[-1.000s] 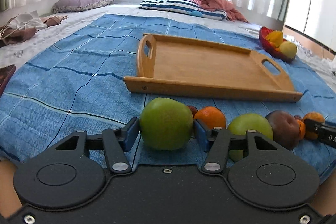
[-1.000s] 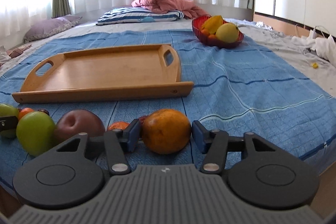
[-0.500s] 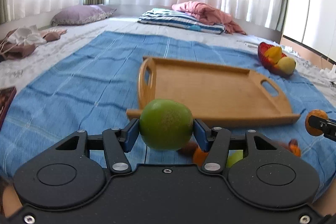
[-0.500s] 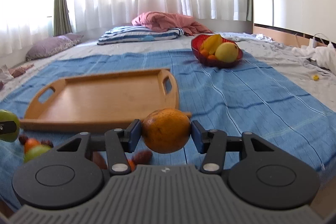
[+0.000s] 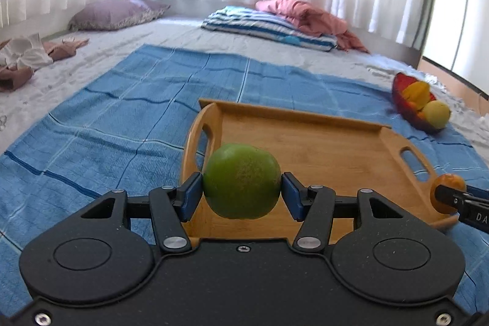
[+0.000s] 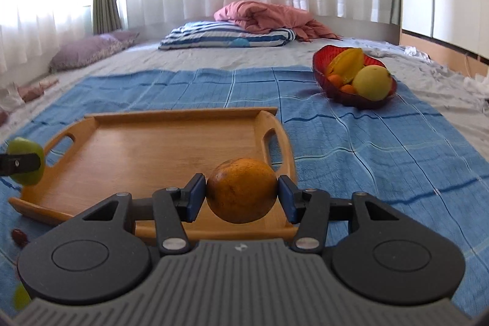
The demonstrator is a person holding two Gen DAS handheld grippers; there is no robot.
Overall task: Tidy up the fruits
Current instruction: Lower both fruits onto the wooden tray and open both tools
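Left tongs (image 5: 242, 194) clamped on a green apple (image 5: 241, 181), held above the near-left corner of the wooden tray (image 5: 321, 148). Right tongs (image 6: 241, 197) clamped on an orange (image 6: 242, 191), above the tray's near-right corner.

Progress: early, I'd say. Tray floor bare, nothing set down yet; a small dark fruit (image 6: 19, 235) lies on the blue blanket (image 6: 351, 148) in front. Red bowl (image 6: 354, 95) w/ fruit sits well apart.

Room: raised rims and handle ends to clear; lots of open floor inside.

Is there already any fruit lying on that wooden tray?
No, the wooden tray shows only bare wood inside; the orange fruit is clamped in the right gripper above its near edge.
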